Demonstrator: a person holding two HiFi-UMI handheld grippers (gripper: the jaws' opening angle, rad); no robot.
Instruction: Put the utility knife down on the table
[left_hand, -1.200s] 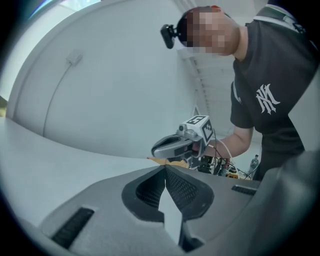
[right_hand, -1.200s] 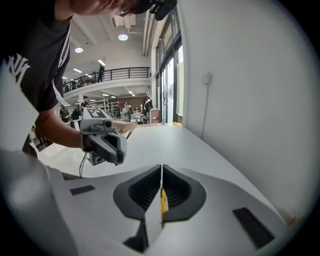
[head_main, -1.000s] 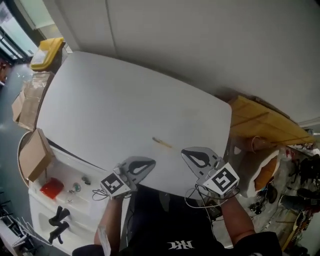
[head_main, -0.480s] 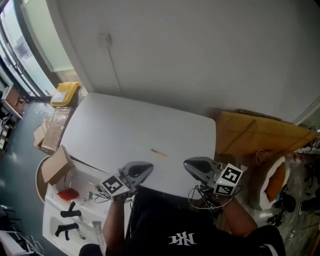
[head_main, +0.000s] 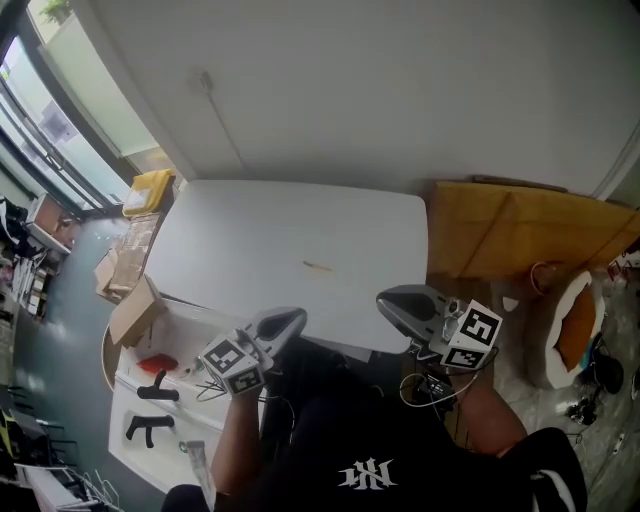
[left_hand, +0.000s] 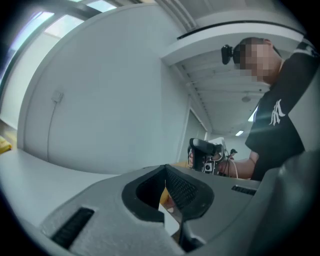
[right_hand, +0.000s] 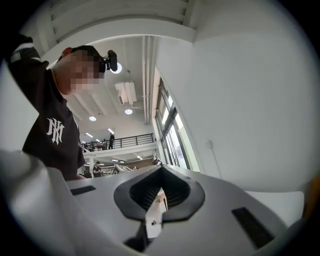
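A thin orange-yellow object (head_main: 318, 266), apparently the utility knife, lies flat near the middle of the white table (head_main: 250, 240), with nothing touching it. My left gripper (head_main: 290, 319) hovers at the table's near edge, jaws closed and empty. My right gripper (head_main: 388, 301) is level with it further right, also shut on nothing. In the left gripper view the left gripper (left_hand: 166, 175) points at the wall, with the right gripper (left_hand: 202, 154) beyond it. The right gripper view shows the right gripper (right_hand: 161, 175) with its pads pressed together, tilted up at the ceiling and the person.
A brown board (head_main: 520, 235) leans beside the table's right end. Cardboard boxes (head_main: 135, 308) and a yellow bin (head_main: 150, 190) stand to the left. A white shelf (head_main: 150, 420) below left holds a red item (head_main: 157, 364) and black tools (head_main: 150, 410). A round basket (head_main: 575, 335) sits on the floor at right.
Both grippers have drawn back from over the table to its near edge, still shut. The head view has risen and takes in more wall. The orange object has stayed put.
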